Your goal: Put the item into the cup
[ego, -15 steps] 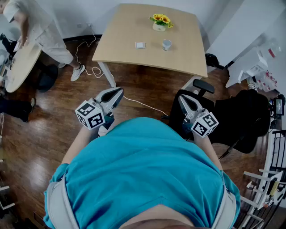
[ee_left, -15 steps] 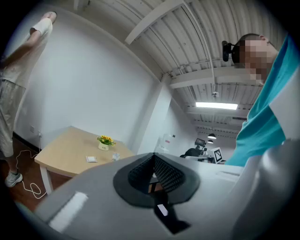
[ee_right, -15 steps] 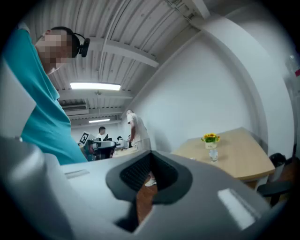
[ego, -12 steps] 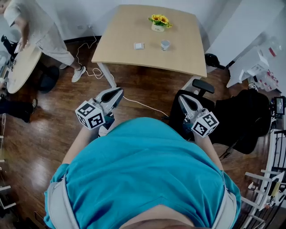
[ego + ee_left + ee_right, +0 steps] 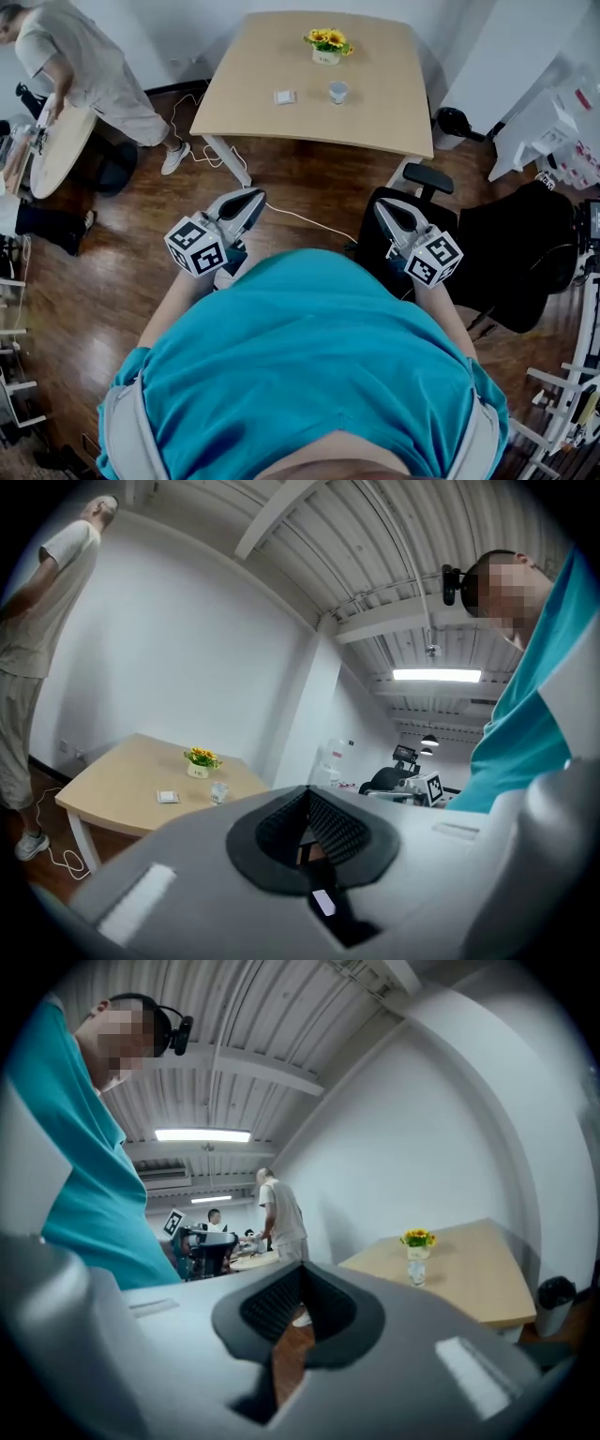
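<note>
Item, a small white square piece, lies flat on the pale wooden table, near its middle; the clear cup stands upright just beside it, on its right, and the two do not touch; a pot of yellow flowers stands behind the cup, nearer to the wall. Well apart from this table stands a person in a teal shirt, who holds both grippers close to the body, pointing toward the table; the left gripper has its jaws pressed together with nothing between them; the right gripper is closed in the same way and also holds nothing. A black office chair stands near the right gripper, between the person and the table; at the far left a second person bends over a round table.
</note>
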`<state>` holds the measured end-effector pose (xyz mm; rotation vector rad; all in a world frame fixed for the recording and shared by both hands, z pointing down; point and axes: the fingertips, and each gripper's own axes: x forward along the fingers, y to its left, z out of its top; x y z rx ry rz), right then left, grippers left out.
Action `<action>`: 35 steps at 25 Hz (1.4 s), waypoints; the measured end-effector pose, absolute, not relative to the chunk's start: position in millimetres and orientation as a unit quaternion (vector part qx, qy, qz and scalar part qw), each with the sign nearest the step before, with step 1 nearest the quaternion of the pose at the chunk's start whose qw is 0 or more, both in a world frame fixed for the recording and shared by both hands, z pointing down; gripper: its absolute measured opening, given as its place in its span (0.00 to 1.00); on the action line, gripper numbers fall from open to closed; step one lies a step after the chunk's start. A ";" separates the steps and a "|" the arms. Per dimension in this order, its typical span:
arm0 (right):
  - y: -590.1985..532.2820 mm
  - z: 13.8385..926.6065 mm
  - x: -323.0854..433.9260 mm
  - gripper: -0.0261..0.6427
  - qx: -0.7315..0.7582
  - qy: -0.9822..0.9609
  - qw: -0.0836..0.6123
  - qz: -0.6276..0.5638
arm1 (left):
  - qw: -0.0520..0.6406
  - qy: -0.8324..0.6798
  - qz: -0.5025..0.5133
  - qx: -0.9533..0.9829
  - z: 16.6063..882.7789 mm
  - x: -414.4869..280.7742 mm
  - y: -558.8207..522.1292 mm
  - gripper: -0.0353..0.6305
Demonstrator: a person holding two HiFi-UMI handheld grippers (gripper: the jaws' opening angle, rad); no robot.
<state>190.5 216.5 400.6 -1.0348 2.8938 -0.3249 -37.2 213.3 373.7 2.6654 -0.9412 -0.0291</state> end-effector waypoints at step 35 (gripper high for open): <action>-145.9 399.5 131.5 0.04 -0.415 0.901 -0.010 -0.127 | 0.139 -0.269 0.081 0.950 441.4 -97.0 -180.1 0.06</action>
